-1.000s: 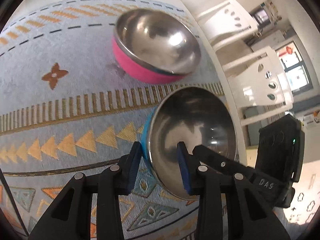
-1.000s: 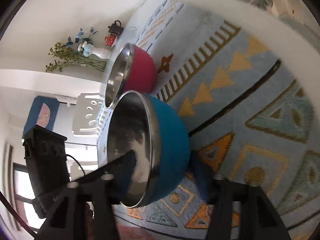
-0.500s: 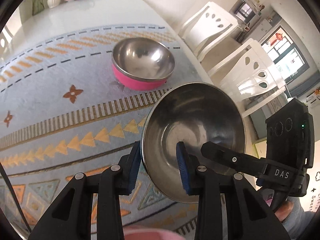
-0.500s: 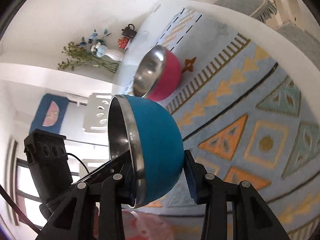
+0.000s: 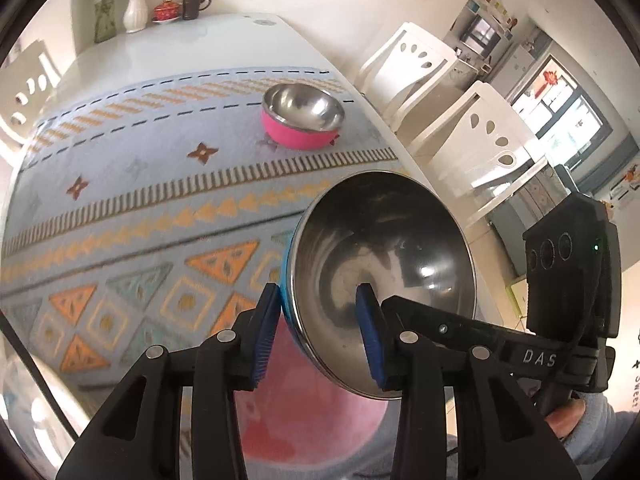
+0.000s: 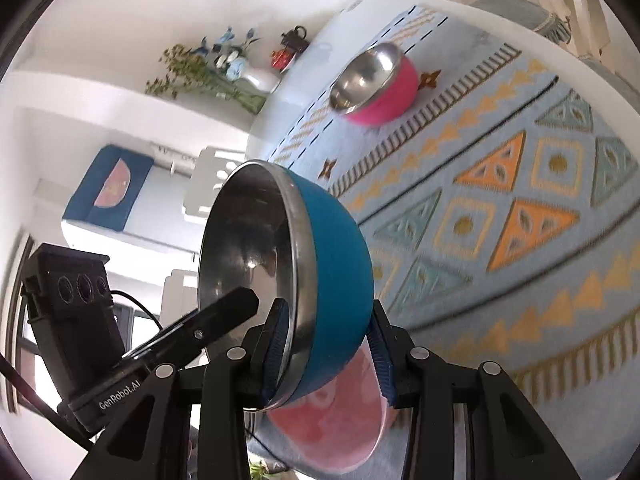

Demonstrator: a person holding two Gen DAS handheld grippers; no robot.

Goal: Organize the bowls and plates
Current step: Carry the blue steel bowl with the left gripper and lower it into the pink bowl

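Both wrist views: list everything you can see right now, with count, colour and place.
blue-outside stainless steel bowl: one, blue and silver, tilted, lifted above the mat
pink-outside stainless steel bowl: one, pink and silver, far on the mat
pink round plate: one, blurred, below the held bowl
patterned woven mat: one, light blue and orange, covering the table
white table: one
white vase of flowers: one, far table corner
red lidded pot: one, beside the vase
dark teapot: one, beside the pot
white chairs: three, around the table
left gripper: black, blue fingers clamping the blue bowl's rim
right gripper: same, clamping the opposite rim
hand: one, on the right gripper
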